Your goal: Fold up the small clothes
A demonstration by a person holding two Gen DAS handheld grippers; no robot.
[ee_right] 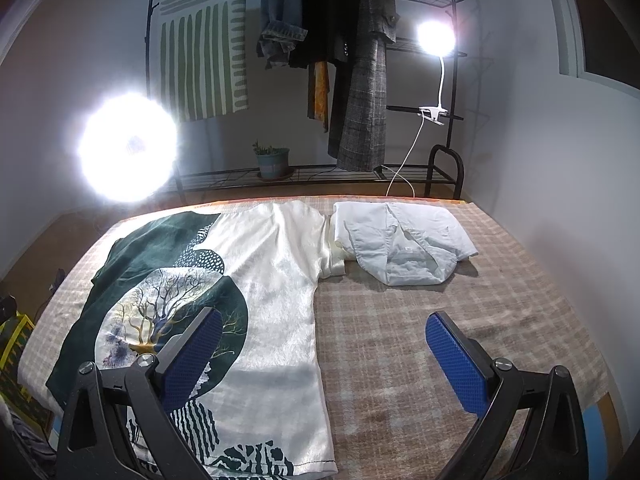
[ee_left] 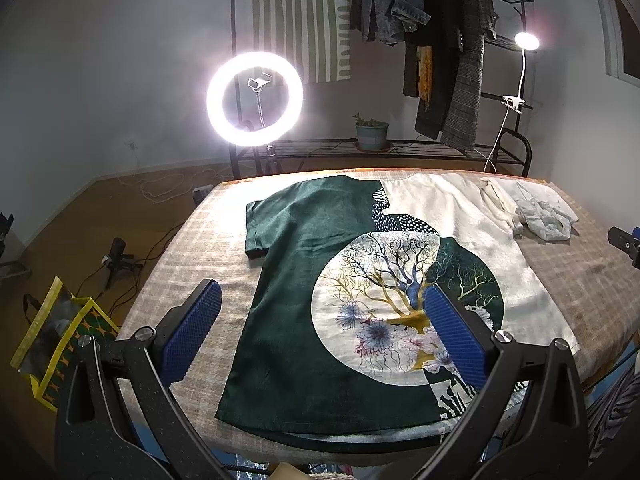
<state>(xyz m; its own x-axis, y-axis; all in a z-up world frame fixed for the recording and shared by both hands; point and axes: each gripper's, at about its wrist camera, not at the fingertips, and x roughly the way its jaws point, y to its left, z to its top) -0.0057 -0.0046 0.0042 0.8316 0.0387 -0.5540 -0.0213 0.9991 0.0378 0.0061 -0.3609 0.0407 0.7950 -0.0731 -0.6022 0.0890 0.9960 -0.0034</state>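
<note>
A green and cream T-shirt (ee_left: 320, 280) with a round tree print lies spread flat on the checked table, collar at the far edge, hem at the near edge. It also shows in the right wrist view (ee_right: 260, 280). My left gripper (ee_left: 320, 324) is open and empty, hovering above the shirt's lower half. My right gripper (ee_right: 324, 352) is open and empty, above the shirt's right hem side and the bare cloth beside it. A folded white shirt (ee_right: 404, 240) lies at the far right, touching the T-shirt's right sleeve; it shows crumpled in the left wrist view (ee_left: 536, 212).
The table (ee_right: 460, 320) has a beige checked cover. A ring light (ee_left: 254, 98) stands behind the far edge. A clothes rack (ee_left: 424, 40) with hanging garments, a clip lamp (ee_right: 436, 36) and a potted plant (ee_left: 372, 132) stand behind. A yellow bag (ee_left: 60, 332) sits on the floor at left.
</note>
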